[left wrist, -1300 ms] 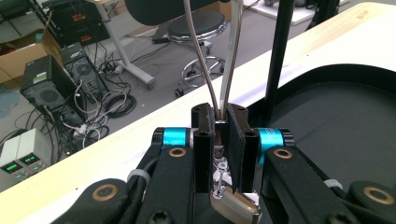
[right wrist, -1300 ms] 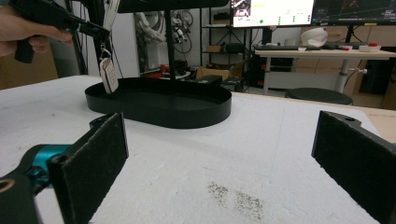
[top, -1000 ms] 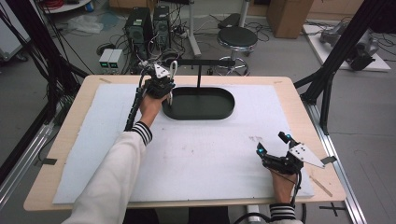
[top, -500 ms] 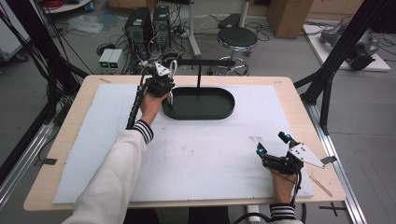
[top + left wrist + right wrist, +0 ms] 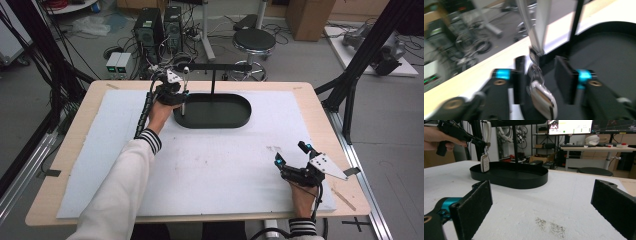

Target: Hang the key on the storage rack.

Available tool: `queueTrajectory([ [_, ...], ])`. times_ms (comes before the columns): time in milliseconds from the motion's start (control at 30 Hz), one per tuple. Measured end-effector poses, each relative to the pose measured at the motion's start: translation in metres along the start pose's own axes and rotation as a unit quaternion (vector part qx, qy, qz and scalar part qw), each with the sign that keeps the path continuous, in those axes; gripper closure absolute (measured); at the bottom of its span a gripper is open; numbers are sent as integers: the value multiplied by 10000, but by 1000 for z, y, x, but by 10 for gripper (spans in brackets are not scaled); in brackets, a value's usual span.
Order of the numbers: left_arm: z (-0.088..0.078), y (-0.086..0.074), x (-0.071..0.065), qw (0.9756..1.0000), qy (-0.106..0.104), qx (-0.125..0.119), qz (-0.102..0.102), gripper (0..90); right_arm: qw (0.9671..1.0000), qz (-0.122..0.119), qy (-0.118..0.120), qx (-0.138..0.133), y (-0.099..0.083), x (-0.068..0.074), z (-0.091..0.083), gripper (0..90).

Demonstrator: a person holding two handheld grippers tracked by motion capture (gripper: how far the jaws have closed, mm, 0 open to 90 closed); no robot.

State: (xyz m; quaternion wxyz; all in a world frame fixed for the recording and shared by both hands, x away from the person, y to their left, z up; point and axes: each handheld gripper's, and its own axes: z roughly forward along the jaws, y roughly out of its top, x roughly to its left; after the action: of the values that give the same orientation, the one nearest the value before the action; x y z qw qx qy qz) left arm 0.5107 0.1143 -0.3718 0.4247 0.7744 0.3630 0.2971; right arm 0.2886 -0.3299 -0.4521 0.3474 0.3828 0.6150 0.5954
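Seemingly, the left gripper (image 5: pixel 176 93), jaws apart around a small white key fob (image 5: pixel 542 98) dangling from the stand (image 5: pixel 212 75) over the black tray (image 5: pixel 235 117) at the table's (image 5: pixel 310 107) far side, is about to grasp it; closing squarely on the fob's body, below the ring, would hold best. The right gripper (image 5: pixel 291 157) rests wide open near the front edge. No writing is legible.

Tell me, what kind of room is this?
Probably a robotics lab or workshop. Computer towers and tangled cables sit on the floor, monitors glow on a desk, and black metal frames surround the table.
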Motion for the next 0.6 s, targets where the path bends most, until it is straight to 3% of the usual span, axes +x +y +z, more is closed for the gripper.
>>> queueTrajectory([
  [67, -1, -2, 2, 9996, -182, -133, 157, 439, 10000, 11, 1, 6, 0, 0, 0, 25],
  [100, -1, -2, 2, 9994, -256, -191, 122, 413, 10000, 4, -3, 3, 0, 1, 0, 26],
  [167, -3, -5, 5, 9982, -492, -320, -141, 325, 10000, 16, -1, 5, 0, 1, 0, 26],
  [200, -4, -5, 6, 9980, -481, -297, -282, 119, 10000, 20, -4, 10, 0, 1, 0, 25],
  [233, -6, -5, 7, 9979, -441, -301, -354, 119, 10000, 20, -4, 10, 0, 1, 0, 25],
  [267, -9, -6, 8, 9974, -484, -348, -404, 34, 10000, 20, 3, 10, 0, 1, 0, 25],
  [433, -36, -10, 15, 9928, -781, -722, -552, 17, 10000, 8, -5, 8, 0, 1, 0, 25],
  [600, -72, -23, 23, 9890, -1008, -1022, -360, 17, 10000, 19, -5, 24, 0, 1, 0, 26],
])
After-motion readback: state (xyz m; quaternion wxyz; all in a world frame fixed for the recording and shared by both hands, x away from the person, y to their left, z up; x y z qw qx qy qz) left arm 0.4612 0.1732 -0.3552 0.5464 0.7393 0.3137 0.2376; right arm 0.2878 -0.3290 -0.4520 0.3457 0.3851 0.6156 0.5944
